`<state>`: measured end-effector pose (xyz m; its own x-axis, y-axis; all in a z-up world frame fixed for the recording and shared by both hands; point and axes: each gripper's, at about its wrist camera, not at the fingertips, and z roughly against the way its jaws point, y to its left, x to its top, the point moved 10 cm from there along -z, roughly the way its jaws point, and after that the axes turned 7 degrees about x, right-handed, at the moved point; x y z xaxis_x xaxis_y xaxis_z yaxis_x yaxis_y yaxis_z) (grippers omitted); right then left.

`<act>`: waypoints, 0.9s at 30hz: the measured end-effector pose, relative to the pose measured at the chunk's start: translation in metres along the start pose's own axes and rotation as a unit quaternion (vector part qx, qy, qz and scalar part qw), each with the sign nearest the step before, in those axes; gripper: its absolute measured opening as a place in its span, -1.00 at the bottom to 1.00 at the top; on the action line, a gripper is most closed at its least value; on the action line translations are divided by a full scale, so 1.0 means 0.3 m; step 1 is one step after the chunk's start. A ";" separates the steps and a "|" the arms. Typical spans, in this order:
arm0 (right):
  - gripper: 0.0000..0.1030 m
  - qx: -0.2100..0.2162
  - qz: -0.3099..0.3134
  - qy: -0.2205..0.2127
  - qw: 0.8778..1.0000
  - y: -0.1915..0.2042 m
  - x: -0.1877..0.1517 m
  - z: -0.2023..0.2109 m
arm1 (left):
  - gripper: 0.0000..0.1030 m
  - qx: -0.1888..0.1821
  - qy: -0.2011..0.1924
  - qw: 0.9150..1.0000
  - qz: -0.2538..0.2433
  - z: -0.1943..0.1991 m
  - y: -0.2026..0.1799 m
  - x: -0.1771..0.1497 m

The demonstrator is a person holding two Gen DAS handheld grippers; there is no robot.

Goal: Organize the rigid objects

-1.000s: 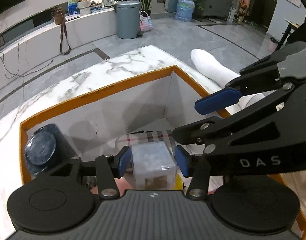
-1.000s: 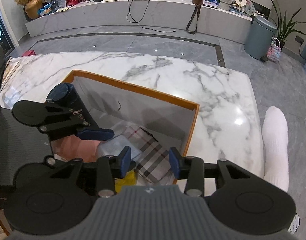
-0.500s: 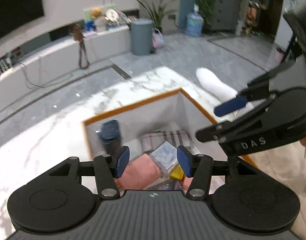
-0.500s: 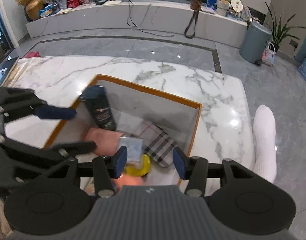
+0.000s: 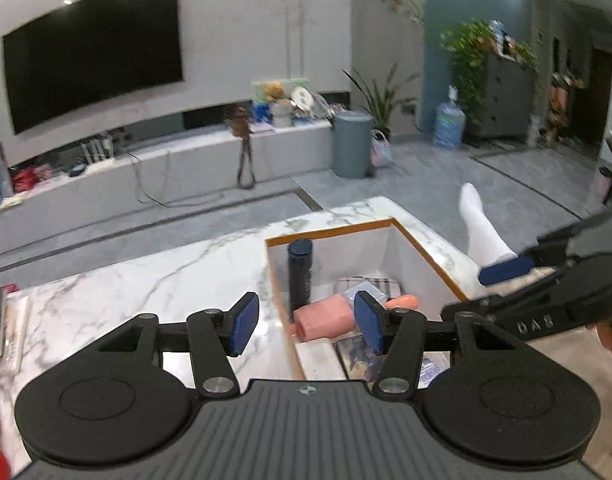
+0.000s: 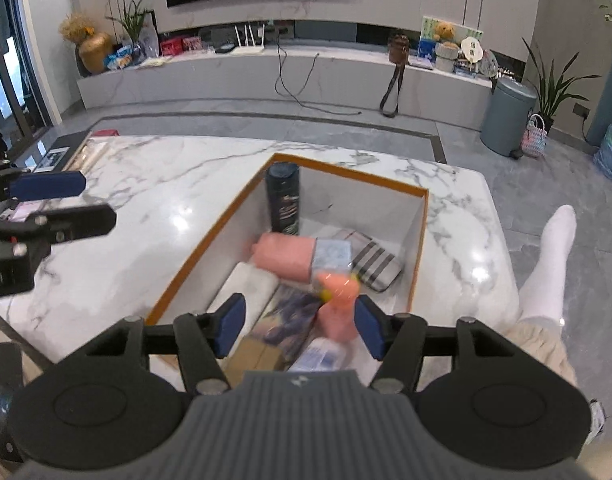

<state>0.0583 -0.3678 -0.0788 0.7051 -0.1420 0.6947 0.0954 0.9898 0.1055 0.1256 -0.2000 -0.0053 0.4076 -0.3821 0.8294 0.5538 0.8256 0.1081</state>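
Left tongs (image 5: 306, 322): we held them above the near edge of the box, blue pads spread, nothing between them.
Right tongs (image 6: 297, 328): we held them over the near end of the box; their jaws had just been opening, and they stood spread with nothing pinched.
Box (image 6: 420, 240): an orange-rimmed, white-walled box sat on the marble table (image 6: 145, 200), and it held all the items below.
Dark bottle (image 6: 282, 198): it stood upright in the far left corner of the box.
Pink roll (image 6: 283, 255): it lay on its side just in front of the bottle.
Clear case (image 6: 333, 254): it lay against the right end of the pink roll.
Striped pouch (image 6: 376, 262): it lay flat by the right wall, just beside the clear case.
Pink bottle (image 6: 338, 304): blurred, it lay near the right pad of our right tongs, apart from it.
Sock (image 6: 550, 264): a foot in 1 white sock showed to the right of the table.
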 end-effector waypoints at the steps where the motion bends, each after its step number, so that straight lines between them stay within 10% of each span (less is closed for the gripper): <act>1: 0.19 -0.002 -0.001 -0.008 1.000 0.011 -0.019 0.007 | 0.23 0.009 -0.003 1.000 0.005 0.011 0.009 -0.015; 27: 0.79 -0.091 -0.031 -0.119 0.988 0.118 -0.302 -0.075 | 0.76 0.138 0.025 0.987 0.075 -0.039 0.058 -0.405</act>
<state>0.0136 -0.3198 -0.1540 0.5097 -0.1798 0.8413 0.2736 0.9610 0.0396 0.0942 -0.1442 -0.1106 0.5086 -0.2609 0.8205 0.2691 0.9534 0.1364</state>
